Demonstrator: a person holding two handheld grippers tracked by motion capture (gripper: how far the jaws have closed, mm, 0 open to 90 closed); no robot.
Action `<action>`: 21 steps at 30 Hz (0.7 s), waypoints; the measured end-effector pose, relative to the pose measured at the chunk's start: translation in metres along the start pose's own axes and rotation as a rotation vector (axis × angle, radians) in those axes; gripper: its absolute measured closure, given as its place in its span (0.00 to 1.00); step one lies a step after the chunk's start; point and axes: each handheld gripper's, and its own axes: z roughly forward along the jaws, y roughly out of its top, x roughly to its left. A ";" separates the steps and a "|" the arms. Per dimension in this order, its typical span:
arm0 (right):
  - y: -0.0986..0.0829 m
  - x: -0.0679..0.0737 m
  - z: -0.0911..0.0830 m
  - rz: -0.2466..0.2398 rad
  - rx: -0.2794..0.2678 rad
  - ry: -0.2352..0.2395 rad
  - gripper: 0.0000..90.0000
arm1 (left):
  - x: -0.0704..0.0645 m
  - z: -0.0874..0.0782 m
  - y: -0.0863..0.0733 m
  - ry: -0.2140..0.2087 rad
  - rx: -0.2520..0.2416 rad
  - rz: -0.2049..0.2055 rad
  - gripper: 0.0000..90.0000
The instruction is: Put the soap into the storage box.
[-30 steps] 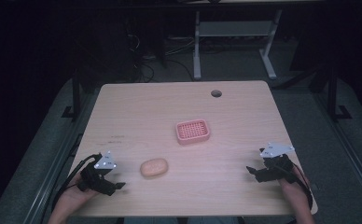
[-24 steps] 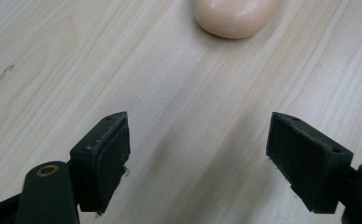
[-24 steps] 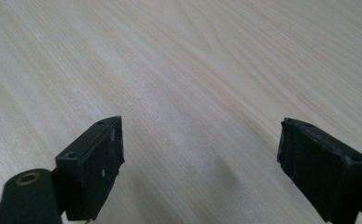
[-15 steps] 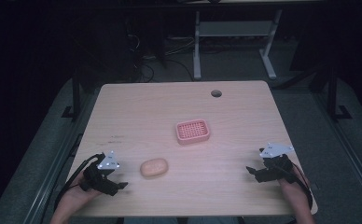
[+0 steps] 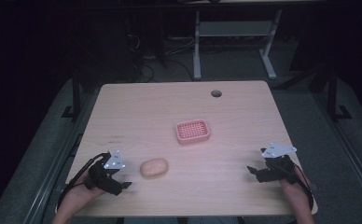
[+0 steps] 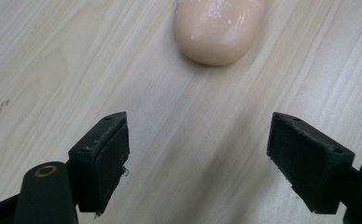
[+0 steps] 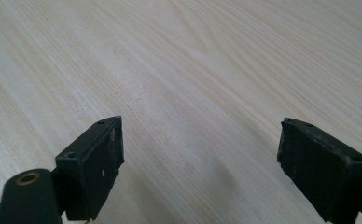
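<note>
Approach to the soap, nothing grasped yet.
My left tool [image 6: 195, 163] (jaws wide) faces the soap [image 6: 219, 29]; right tool [image 7: 200, 168] wide over bare worktop [image 5: 244, 116]; next I advance left.

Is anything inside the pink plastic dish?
Empty. The pink plastic soap dish shows only its ridged floor; the peach oval soap lies on the table.

A pale wood worktop [image 5: 137, 112] with a round cable hole [image 5: 216, 93] stands in a dark room; grey floor [image 5: 244, 63], white desk frame [image 5: 235, 32] and cables [image 5: 144, 70] behind.
</note>
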 end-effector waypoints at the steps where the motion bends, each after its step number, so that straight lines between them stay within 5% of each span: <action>1: 0.000 -0.001 0.000 -0.006 0.002 -0.002 0.16 | 0.000 0.000 0.001 0.002 -0.002 0.004 0.23; 21: 0.001 0.002 0.000 0.001 -0.007 0.003 0.15 | -0.001 0.005 0.029 -0.034 0.026 0.070 0.22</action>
